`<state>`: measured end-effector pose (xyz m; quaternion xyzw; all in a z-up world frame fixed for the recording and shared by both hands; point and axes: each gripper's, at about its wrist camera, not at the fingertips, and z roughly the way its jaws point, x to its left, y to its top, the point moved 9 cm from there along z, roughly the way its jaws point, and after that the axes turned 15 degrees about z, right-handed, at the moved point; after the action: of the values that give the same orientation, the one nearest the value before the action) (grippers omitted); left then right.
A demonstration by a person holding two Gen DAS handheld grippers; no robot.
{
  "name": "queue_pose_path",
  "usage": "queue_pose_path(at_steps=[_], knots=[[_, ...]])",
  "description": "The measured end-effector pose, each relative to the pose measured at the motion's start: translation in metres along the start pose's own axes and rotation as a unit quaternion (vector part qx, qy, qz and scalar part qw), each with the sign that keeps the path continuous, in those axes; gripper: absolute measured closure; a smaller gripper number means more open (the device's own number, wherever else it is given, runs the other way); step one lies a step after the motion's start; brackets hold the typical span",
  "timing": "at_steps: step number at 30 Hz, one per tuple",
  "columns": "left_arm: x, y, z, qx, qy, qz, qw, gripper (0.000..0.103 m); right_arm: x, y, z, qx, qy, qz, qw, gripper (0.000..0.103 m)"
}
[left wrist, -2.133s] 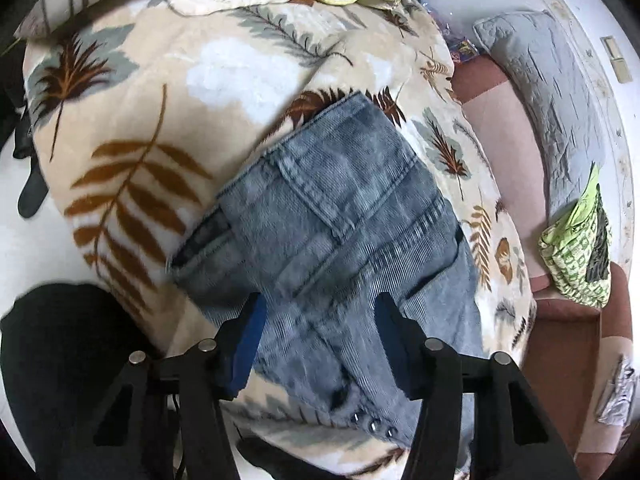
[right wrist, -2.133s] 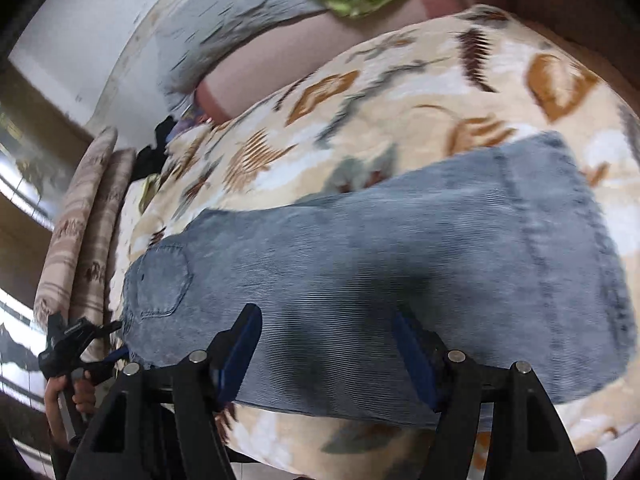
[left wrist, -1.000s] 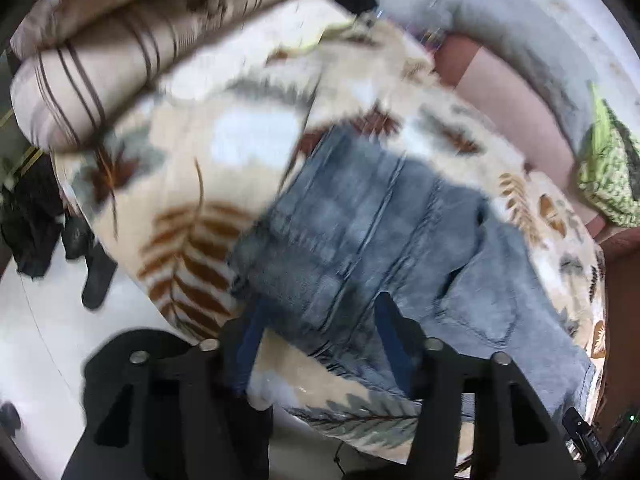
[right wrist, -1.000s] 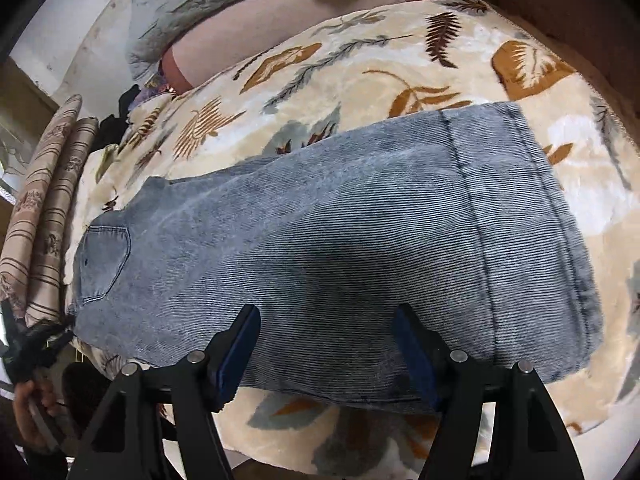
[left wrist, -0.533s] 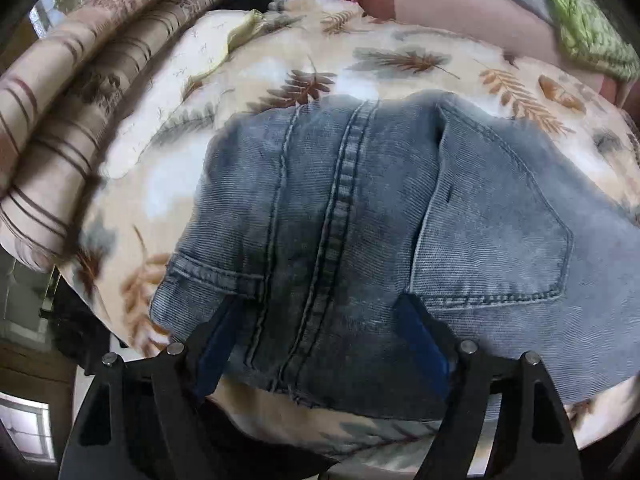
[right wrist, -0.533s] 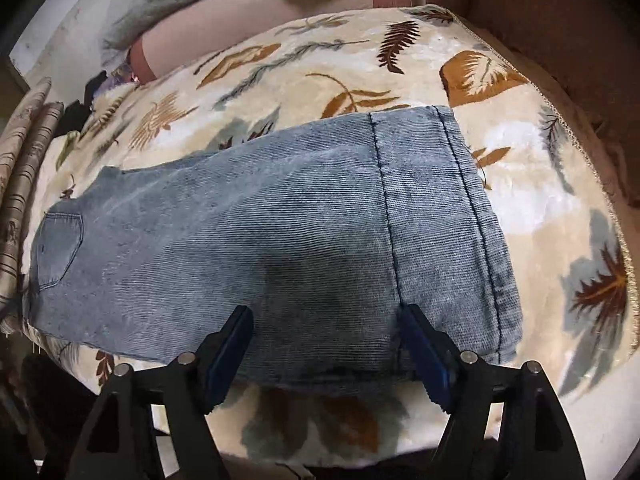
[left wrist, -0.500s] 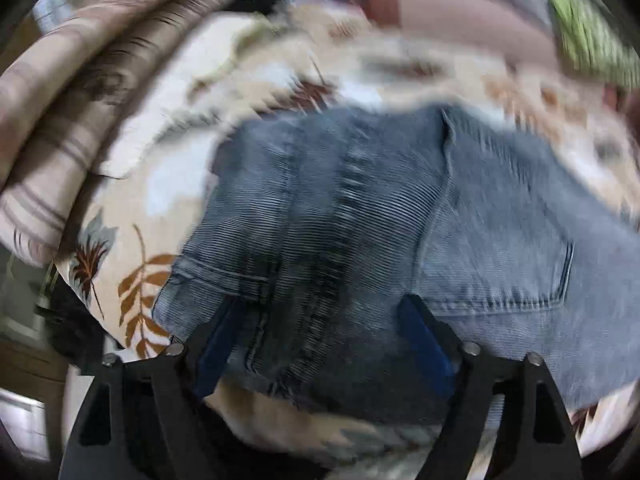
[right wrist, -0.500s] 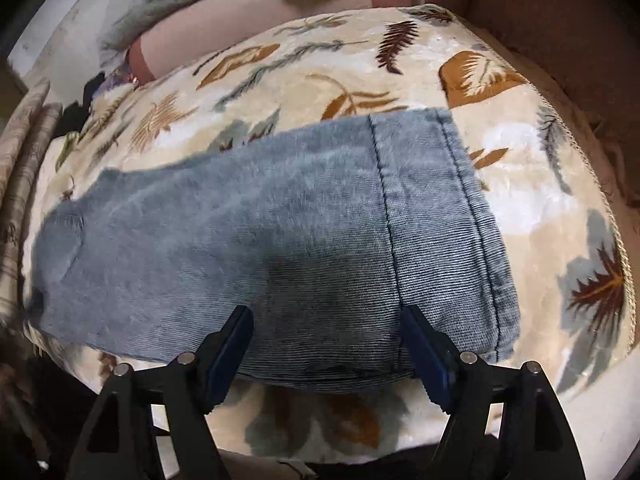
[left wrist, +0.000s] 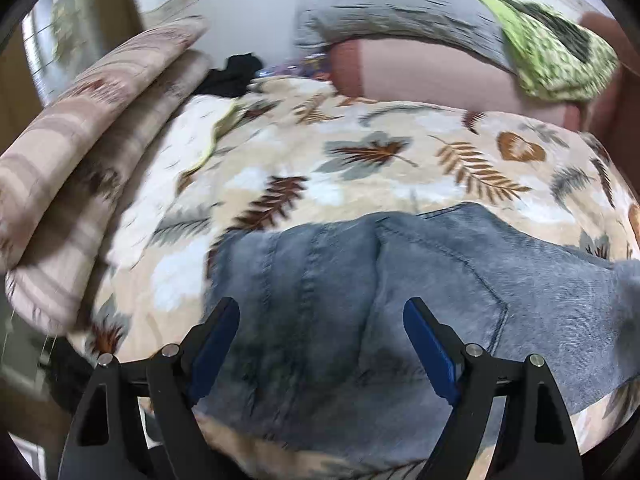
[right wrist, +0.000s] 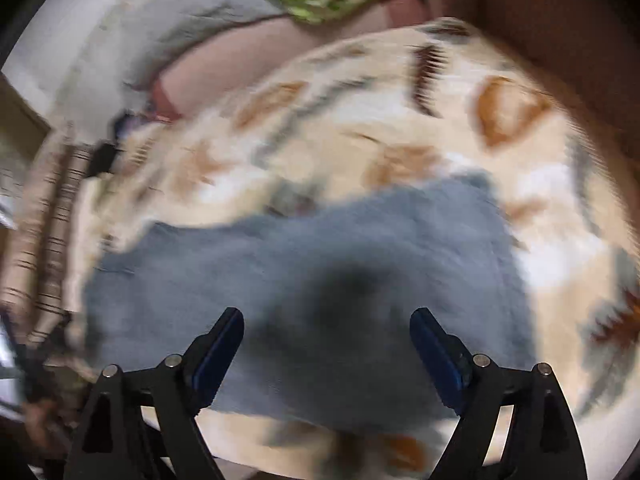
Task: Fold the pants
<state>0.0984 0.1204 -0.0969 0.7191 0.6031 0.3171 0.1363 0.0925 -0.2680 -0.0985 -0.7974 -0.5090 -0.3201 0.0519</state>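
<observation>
- Left gripper (left wrist: 320, 344): jaws spread wide, nothing between them, hovering over the waist end of the jeans (left wrist: 400, 300) near the bed's front edge. Back pocket (left wrist: 440, 280) and centre seam sit just beyond the fingertips.
- Right gripper (right wrist: 326, 346): jaws apart too, empty, over the leg end of the jeans (right wrist: 320, 272); view is badly motion-blurred, so hem detail can't be read.
- Jeans lie flat along the front edge of the leaf-print blanket (left wrist: 380, 160), legs apparently stacked one on the other (lengthwise fold looks done, judging by the single-leg width).
- Step in hand, prob.: lining up both grippers for a grasp ahead of the crosswise fold.
- Next move needs: drop each gripper to the fabric edge, pinch all layers w/o catching the plush blanket, then bring one end over the other.
- Farther back: striped cushions (left wrist: 88, 140) at the blanket's left edge, grey pillow (left wrist: 380, 8) and green printed cloth (left wrist: 552, 56) beyond the far edge.
</observation>
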Motion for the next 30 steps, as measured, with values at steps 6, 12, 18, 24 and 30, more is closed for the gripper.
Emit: queue_pose_path(at_steps=[6, 12, 18, 24, 30], knots=[[-0.016, -0.029, 0.056, 0.083, -0.018, 0.003, 0.9964, 0.017, 0.021, 0.006, 0.079, 0.095, 0.073, 0.040, 0.992, 0.016], [-0.007, -0.014, 0.036, 0.055, -0.025, -0.016, 0.9980, 0.017, -0.033, 0.030, 0.058, 0.011, 0.014, 0.114, 0.993, 0.016], [-0.053, 0.026, 0.022, 0.000, -0.065, 0.030, 0.9974, 0.016, 0.009, 0.021, 0.047, 0.054, 0.085, 0.079, 0.992, 0.016], [-0.078, -0.007, 0.066, 0.052, -0.067, 0.052, 0.9951, 0.014, 0.038, 0.004, 0.102, 0.134, 0.054, 0.028, 0.989, 0.016], [-0.078, -0.011, 0.065, 0.035, -0.079, 0.056, 0.9947, 0.013, 0.035, 0.025, 0.068, 0.062, 0.021, -0.004, 0.998, 0.022]])
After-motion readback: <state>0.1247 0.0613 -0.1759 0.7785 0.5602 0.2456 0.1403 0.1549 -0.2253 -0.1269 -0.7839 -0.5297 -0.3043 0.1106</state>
